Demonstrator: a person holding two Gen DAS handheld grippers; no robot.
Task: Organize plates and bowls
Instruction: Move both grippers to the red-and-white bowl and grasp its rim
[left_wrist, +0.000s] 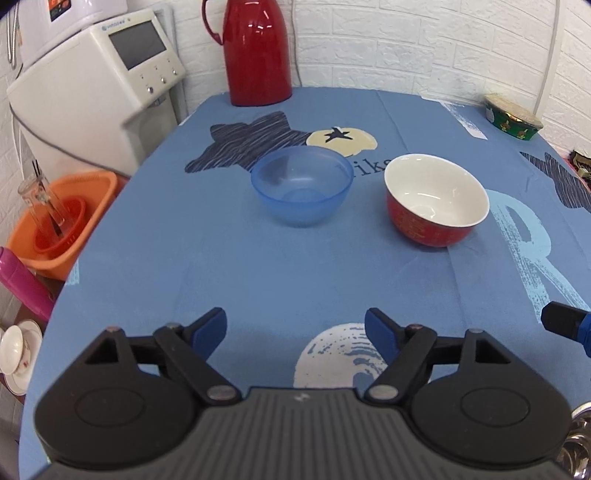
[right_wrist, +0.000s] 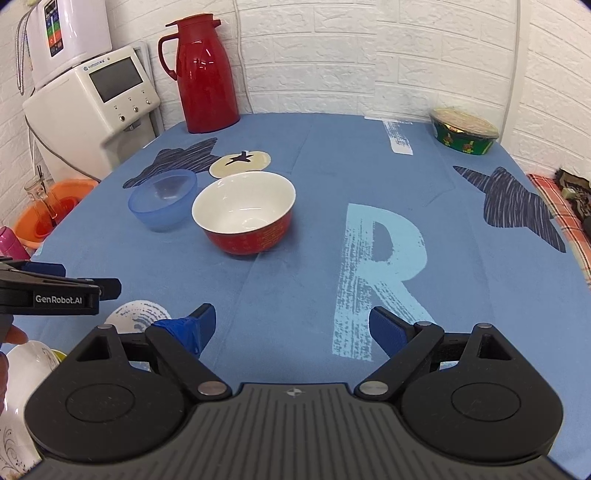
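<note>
Two bowls sit mid-worktop, side by side but not touching: a translucent blue bowl (left_wrist: 301, 186) to the left and a red bowl (left_wrist: 436, 201) w/ white inside to the right. Both are upright and empty, rims up, so either could nest into the other or go onto a stack. They are probably set out apart so each can be gripped by its rim w/o bumping the neighbour.

The left gripper (left_wrist: 295, 328) hangs low over the blue cloth of the worktop (left_wrist: 295, 273), jaws spread wide, nothing between them. It faces the gap between the bowls, a bit nearer the blue one, and is well short of both.

The right gripper (right_wrist: 291, 328) is likewise wide apart and empty, level w/ the cloth and aimed past the printed "R" (right_wrist: 376, 266); the red bowl lies ahead and to its left. In the right wrist view the left gripper shows side-on at the frame's left edge, beside white crockery (right_wrist: 22, 373) at the near corner (prob. plates or a bowl, too cropped to tell).

Judgement: task barely begun, approach stage. Nearest sensible grab is the left gripper onto the blue bowl's rim.

A red thermos jug (left_wrist: 256, 51) and a green lidded tub (right_wrist: 465, 134) stand at the far edge, well clear.
</note>
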